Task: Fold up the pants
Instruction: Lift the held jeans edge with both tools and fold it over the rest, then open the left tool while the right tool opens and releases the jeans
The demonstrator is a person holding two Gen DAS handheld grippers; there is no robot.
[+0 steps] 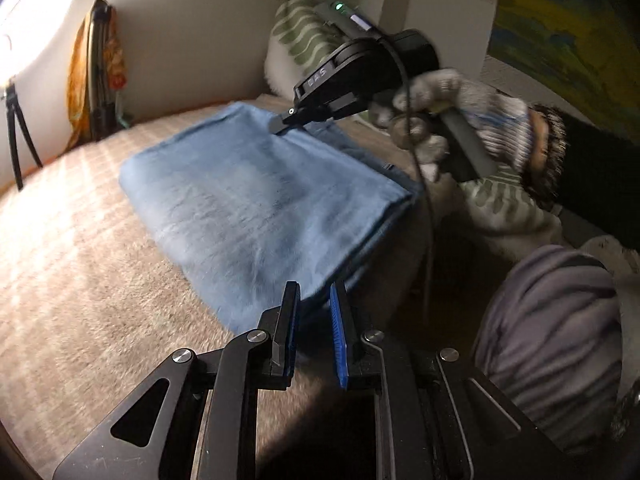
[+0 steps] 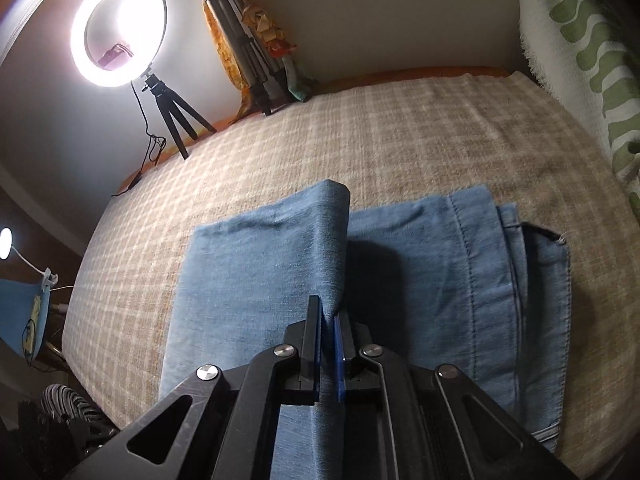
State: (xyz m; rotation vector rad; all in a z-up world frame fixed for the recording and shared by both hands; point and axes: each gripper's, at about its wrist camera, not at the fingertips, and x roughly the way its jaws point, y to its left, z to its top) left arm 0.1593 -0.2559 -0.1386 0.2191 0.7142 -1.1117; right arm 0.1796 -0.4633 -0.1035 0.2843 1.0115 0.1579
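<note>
Blue denim pants (image 1: pixel 256 204) lie folded into a thick rectangle on a beige checked blanket (image 1: pixel 80 264). My left gripper (image 1: pixel 314 292) sits at the near corner of the fold, jaws a little apart with nothing between them. My right gripper (image 2: pixel 329 312) is shut on a raised fold of the pants (image 2: pixel 332 248), pinching the top layer up into a ridge. In the left wrist view the right gripper (image 1: pixel 282 126) touches the far edge of the pants, held by a gloved hand (image 1: pixel 448 120).
A ring light on a small tripod (image 2: pixel 120 32) stands at the bed's far left. A folded tripod with orange cloth (image 2: pixel 248 52) leans on the wall. A white and green patterned cushion (image 2: pixel 580 60) lies at the right. The blanket (image 2: pixel 360 128) spreads beyond the pants.
</note>
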